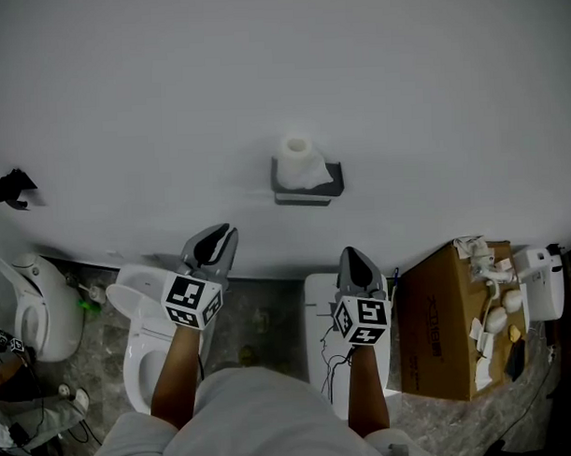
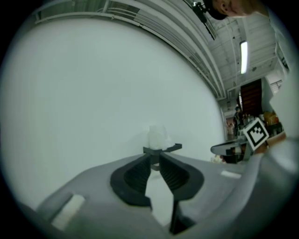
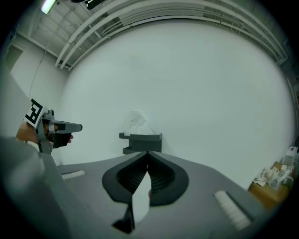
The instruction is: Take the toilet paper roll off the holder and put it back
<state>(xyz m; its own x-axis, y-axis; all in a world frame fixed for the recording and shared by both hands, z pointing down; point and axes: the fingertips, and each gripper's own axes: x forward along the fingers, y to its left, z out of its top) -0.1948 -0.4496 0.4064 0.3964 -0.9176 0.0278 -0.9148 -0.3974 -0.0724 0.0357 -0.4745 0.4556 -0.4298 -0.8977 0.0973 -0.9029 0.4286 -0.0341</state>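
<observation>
1. Your left grey two-jaw gripper (image 1: 226, 234) reaches forward, roughly level, with its black-and-white marker cube (image 1: 192, 300) sitting over your bare left forearm (image 1: 174, 381).
2. Its ribbed black jaws stand almost together, with a slim gap at the tips and nothing between them.
3. Your right grey two-jaw gripper (image 1: 351, 254) points ahead alongside, well apart from the left, on your outstretched right forearm (image 1: 364, 388).
4. Its jaws meet at the tips, empty.

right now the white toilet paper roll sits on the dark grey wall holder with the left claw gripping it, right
No. The white toilet paper roll does sit on the dark grey wall holder, but the left claw hangs short of it, gripping nothing: see the left gripper view.
</observation>
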